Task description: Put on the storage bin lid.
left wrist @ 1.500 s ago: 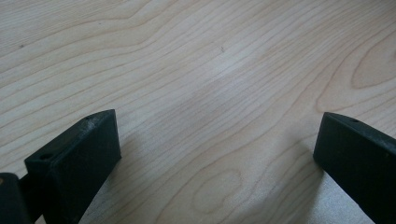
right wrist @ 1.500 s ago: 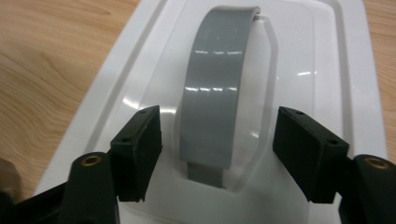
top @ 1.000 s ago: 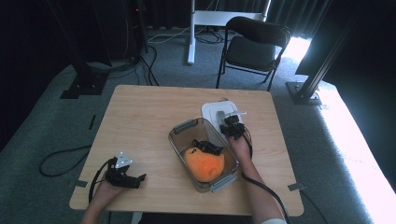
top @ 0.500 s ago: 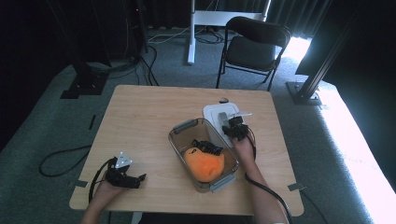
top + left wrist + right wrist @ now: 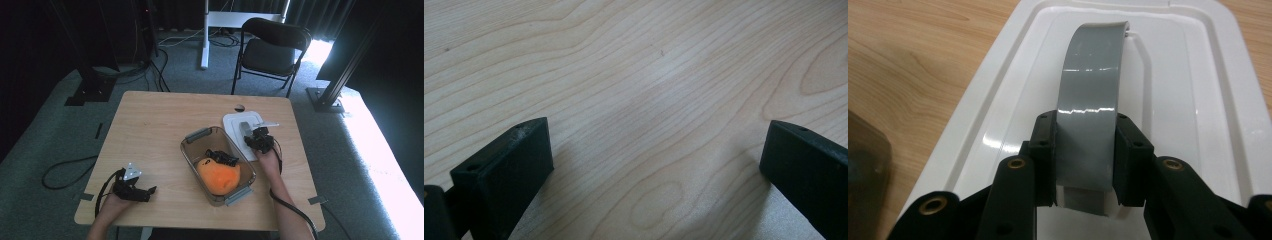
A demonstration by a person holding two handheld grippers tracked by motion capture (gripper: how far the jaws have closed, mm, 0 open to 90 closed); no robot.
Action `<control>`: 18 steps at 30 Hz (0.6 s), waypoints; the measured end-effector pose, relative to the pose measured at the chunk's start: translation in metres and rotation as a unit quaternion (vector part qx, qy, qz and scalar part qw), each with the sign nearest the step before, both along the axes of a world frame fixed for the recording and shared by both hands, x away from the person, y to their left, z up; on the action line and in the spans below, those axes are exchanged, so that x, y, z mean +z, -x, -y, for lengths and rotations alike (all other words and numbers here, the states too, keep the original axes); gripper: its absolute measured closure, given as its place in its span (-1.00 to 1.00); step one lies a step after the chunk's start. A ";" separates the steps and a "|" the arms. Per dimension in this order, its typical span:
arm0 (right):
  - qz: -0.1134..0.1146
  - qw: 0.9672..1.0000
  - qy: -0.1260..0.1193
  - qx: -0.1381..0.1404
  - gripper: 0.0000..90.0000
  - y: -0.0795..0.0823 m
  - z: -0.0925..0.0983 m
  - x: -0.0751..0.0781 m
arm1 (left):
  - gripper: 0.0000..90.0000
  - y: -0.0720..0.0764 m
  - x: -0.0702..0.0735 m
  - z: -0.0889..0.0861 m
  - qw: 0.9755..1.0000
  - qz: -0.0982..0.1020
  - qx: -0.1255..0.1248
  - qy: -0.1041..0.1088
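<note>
Raised white lid (image 5: 1168,100), grey handle (image 5: 1093,105) gripped.

No readable text, label, brand or number anywhere.

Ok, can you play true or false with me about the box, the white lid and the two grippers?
1. The right gripper is shut on the grey handle of the white lid. True.
2. The white lid sits on top of the clear box. False: it lies on the table beside the box.
3. Something orange is inside the clear box. True.
4. The left gripper holds a spoon. False: its jaws are open over bare wood, with nothing between them.
5. A black chair stands beyond the far side of the table. True.
</note>
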State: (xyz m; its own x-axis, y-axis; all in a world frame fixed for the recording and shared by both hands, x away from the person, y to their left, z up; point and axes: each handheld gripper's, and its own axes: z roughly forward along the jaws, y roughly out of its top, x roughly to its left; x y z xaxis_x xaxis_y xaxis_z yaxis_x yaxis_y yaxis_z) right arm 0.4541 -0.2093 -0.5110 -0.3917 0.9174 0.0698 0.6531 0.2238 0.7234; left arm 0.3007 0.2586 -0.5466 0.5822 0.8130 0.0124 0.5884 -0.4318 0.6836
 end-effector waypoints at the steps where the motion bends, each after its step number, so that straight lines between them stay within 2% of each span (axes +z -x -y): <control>1: 0.002 1.000 0.002 -0.001 0.50 0.001 0.001 0.000 | -0.98 0.000 0.000 0.000 1.000 0.000 0.000 0.000; 18: 0.013 1.000 -0.001 -0.016 0.50 0.031 0.039 0.014 | -0.98 0.000 0.000 0.000 1.000 0.000 0.000 0.000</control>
State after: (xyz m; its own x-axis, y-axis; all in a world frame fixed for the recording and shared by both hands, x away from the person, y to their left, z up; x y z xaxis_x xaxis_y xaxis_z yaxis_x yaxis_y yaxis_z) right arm 0.4230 -0.2480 -0.4970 -0.3639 0.9294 0.0622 0.6410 0.2014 0.7406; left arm 0.3007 0.2586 -0.5466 0.5822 0.8130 0.0124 0.5884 -0.4318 0.6836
